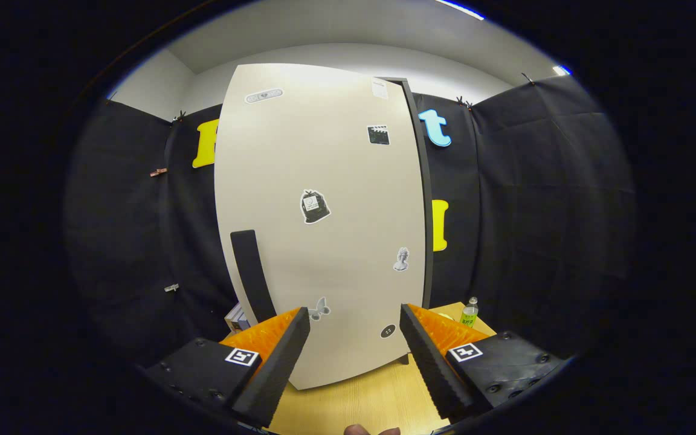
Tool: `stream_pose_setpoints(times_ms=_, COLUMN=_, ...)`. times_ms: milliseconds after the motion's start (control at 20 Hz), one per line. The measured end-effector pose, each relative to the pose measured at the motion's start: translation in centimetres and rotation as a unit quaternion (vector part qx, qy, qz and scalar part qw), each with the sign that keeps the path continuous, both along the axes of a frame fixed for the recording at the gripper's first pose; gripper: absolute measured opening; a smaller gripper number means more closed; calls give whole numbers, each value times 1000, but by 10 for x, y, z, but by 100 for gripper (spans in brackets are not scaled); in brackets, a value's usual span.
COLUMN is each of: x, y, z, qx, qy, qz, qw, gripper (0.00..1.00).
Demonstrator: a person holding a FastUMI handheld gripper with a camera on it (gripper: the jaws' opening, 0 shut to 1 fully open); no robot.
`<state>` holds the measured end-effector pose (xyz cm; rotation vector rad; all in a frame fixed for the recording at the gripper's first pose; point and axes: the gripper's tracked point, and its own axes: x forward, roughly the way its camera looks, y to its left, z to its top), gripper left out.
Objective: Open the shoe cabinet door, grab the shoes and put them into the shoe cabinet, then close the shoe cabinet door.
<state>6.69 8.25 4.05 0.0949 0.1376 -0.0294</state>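
Nearest, a fingertip (357, 430) at the bottom. Gripper (354, 319) spread wide, grasping nothing. Beneath, a light wooden table (354, 402). Just ahead, between and beyond the fingers, stands the shoe cabinet (321, 223): pale beige door shut, dotted with small stickers, dark vertical handle (252, 275) near its left edge. Right, a green-labelled bottle (469, 312). Behind, black cloth wall (541, 199).

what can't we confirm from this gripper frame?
- Inside of the tall beige shoe cabinet: hidden behind its shut door.
- Shoes' whereabouts: cannot tell.
- Grey box at the cabinet's lower left: mostly hidden by the cabinet and a gripper finger.
- Small green-labelled bottle on the light wooden table: too small to make out details.
- Open gripper: empty, fingers apart before the door.
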Motion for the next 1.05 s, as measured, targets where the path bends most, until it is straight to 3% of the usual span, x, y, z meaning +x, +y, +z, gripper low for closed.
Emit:
stream_pose_setpoints(times_ms=450, x=-3, y=-25, z=-4, qx=-2, qy=0, qz=-22, qw=1000, gripper=98)
stream_pose_setpoints(times_ms=1050, x=-6, y=-22, z=-3, qx=-7, qy=-5, qz=-18, qw=1000, gripper=98)
